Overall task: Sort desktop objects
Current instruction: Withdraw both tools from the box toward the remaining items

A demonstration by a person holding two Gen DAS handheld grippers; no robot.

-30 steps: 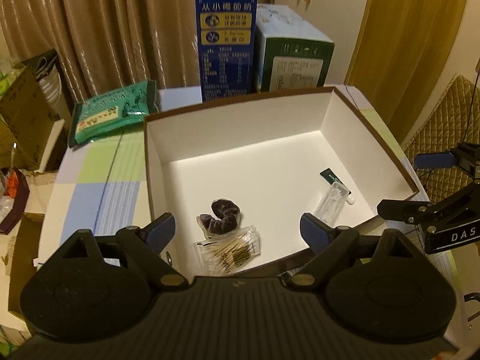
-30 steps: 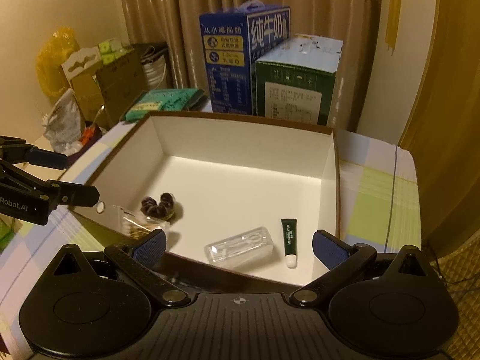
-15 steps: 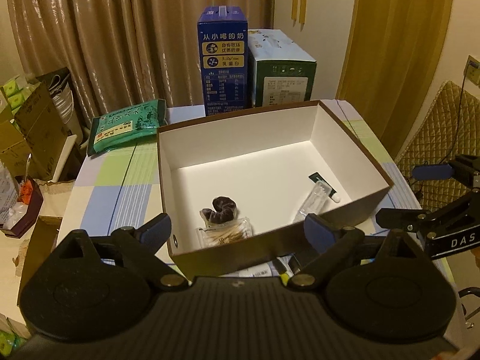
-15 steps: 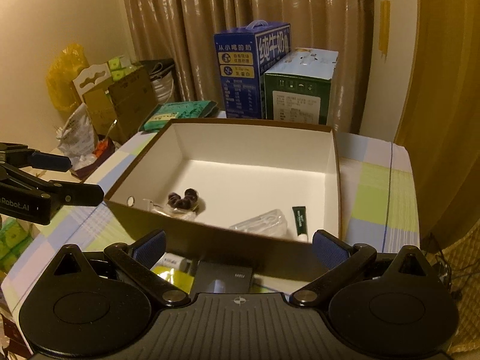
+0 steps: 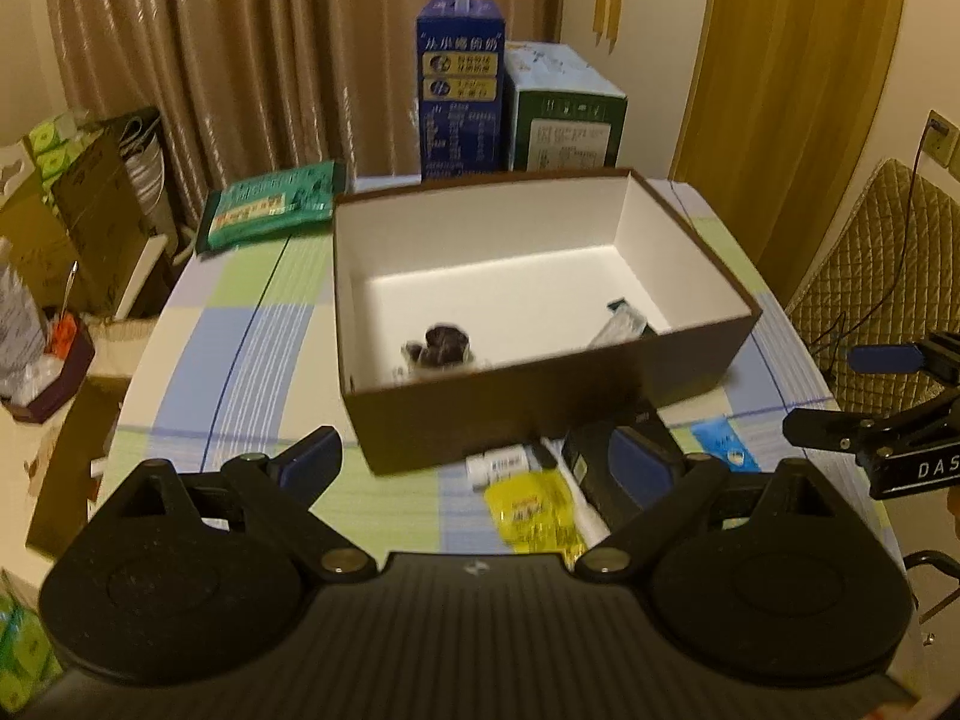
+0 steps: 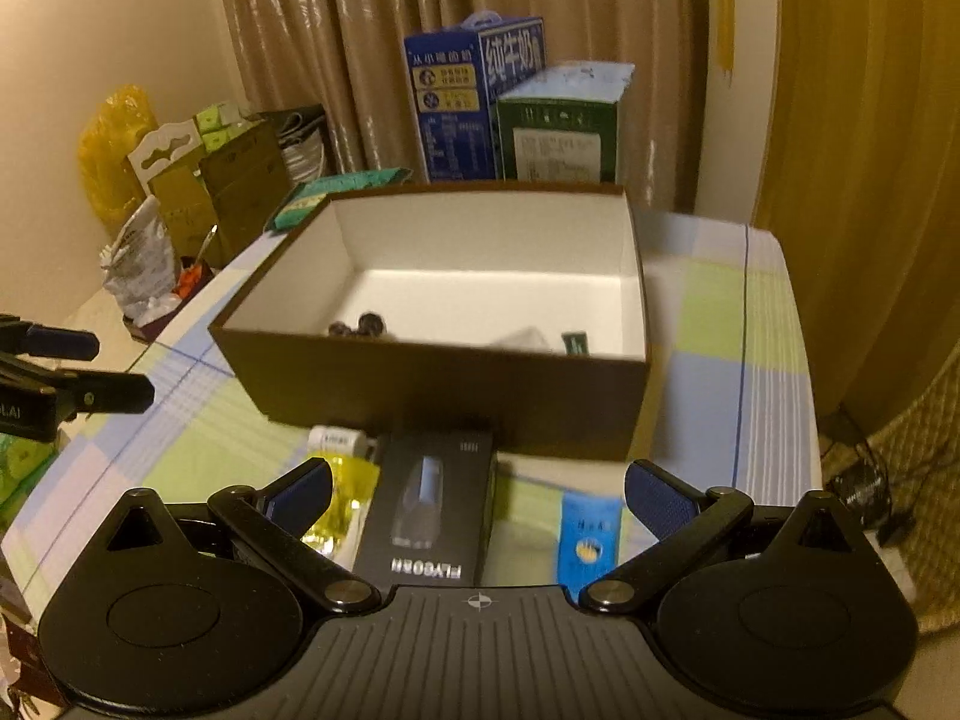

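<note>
One brown box (image 5: 540, 396), white inside, lidless.

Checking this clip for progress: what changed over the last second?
Both tools, left tool and right tool, drew back from over the brown box, open and empty. That brought the black carton, yellow packet and blue sachet into view. Box contents stayed put.

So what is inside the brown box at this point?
Inside the brown box: a dark scrunchie, a clear plastic case and a small green tube. The near wall covers the front of the floor, so anything there is hidden.
</note>
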